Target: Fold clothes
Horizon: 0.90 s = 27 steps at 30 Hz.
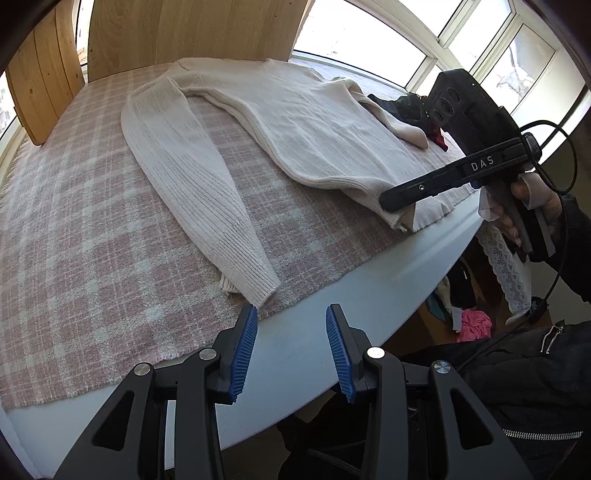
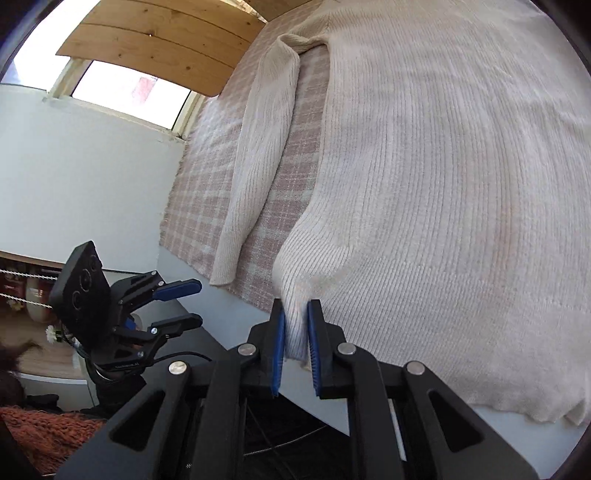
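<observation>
Left wrist view: left gripper (image 1: 291, 350), fingers apart, hangs above the white table (image 1: 295, 343) edge near the sleeve cuff (image 1: 260, 290).
Right wrist view: right gripper (image 2: 295, 347) seemingly clamps the cream sweater (image 2: 443, 184) hem; sweater lies flat on the checked cloth (image 2: 207, 192).

Count: 1 sweater (image 1: 295, 122), 1 checked cloth (image 1: 92, 229), 1 table (image 1: 295, 354), 2 grippers (left (image 1: 291, 350), right (image 2: 296, 347)), 2 wooden boards (image 1: 184, 29).
</observation>
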Each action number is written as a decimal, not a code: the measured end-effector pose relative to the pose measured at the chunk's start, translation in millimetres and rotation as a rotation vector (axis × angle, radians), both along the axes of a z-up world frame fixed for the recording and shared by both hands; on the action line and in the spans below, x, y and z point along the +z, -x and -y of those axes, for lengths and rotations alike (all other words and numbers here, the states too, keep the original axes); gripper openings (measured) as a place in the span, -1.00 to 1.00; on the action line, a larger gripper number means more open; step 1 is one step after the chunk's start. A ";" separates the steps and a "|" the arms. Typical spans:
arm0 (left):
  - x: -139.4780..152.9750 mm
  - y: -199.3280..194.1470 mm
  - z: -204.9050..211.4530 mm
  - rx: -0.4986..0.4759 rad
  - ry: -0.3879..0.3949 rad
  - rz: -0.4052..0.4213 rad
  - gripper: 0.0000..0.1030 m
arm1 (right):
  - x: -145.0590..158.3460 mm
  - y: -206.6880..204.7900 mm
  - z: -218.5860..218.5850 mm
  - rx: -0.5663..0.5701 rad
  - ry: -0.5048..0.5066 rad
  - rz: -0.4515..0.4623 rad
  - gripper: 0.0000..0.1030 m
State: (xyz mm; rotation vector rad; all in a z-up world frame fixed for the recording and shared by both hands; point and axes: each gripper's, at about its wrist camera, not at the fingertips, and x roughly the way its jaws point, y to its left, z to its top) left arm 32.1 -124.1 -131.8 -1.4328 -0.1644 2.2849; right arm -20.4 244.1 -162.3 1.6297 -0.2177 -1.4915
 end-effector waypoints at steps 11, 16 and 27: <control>1.7 9.9 -11.0 -0.030 0.024 -0.001 -0.25 | -19.8 10.6 -32.4 -0.190 0.249 0.293 -0.77; 0.0 9.9 -12.4 -0.029 0.022 0.009 -0.25 | -25.4 11.7 -37.6 -0.214 0.304 0.361 -0.77; 2.5 58.8 -35.2 -0.075 -0.018 -0.014 -0.24 | -19.4 6.3 -35.7 -0.187 0.322 0.383 -0.77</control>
